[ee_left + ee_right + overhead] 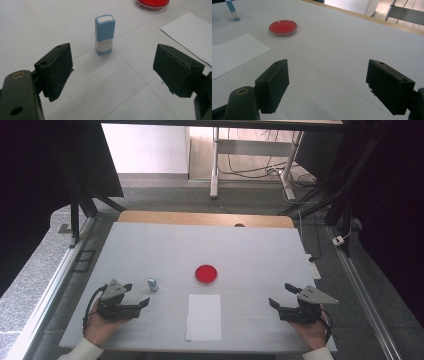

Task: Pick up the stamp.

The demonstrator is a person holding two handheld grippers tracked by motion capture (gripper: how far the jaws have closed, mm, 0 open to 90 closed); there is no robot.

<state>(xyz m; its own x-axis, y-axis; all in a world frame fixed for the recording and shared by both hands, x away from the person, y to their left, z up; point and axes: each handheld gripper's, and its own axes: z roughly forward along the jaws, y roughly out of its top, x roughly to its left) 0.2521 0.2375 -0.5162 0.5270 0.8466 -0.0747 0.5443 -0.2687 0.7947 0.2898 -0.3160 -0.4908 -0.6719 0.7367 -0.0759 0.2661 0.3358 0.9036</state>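
Observation:
A small blue and white stamp [153, 284] stands upright on the white table, just ahead of my left gripper [136, 294]. In the left gripper view the stamp [104, 33] stands beyond the open jaws of that gripper [113, 71], with nothing between them. A round red ink pad [206, 274] lies at the table's middle, and a white sheet of paper [204, 316] lies in front of it. My right gripper [282, 295] rests at the right of the table, open and empty. The right gripper view shows its gripper [327, 82], the red pad [283, 28] and the paper [234, 53] far off to the left.
The white table top [150, 245] has a wooden strip [205, 218] along its far edge. Metal rails run along both sides, and a desk frame with cables [260, 167] stands on the floor beyond.

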